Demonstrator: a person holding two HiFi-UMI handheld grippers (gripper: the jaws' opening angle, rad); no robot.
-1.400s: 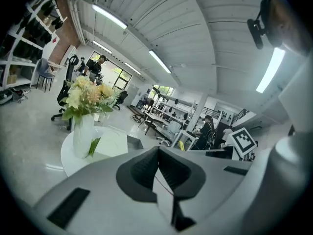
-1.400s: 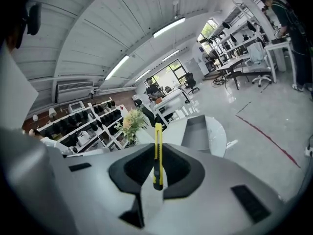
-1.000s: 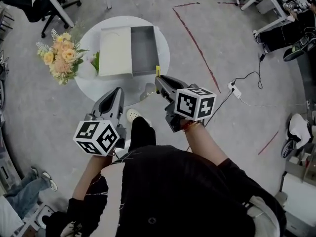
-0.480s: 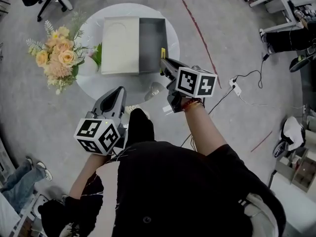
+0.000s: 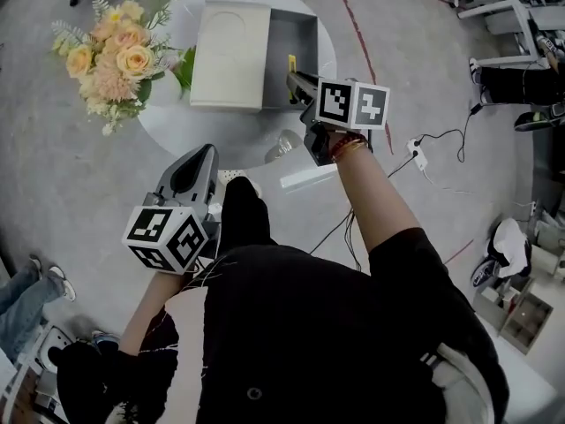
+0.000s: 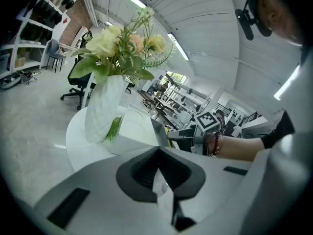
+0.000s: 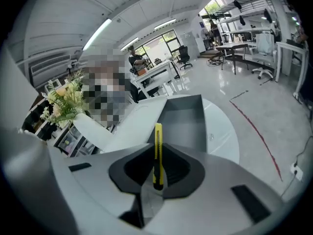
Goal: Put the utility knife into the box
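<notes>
You are holding the yellow utility knife point(image 7: 157, 151) clamped in your right gripper point(image 5: 297, 79). Its long axis is running along the jaws, and its free end is pointing ahead (away from you) over the open grey box point(image 5: 298, 34). The box is sitting on the round white table point(image 5: 177, 124), touching its cream lid point(image 5: 231, 53), with the flowers point(image 5: 110, 38) just beside. Your left gripper point(image 5: 201, 155) is hanging near the table's edge, jaws together on nothing.
</notes>
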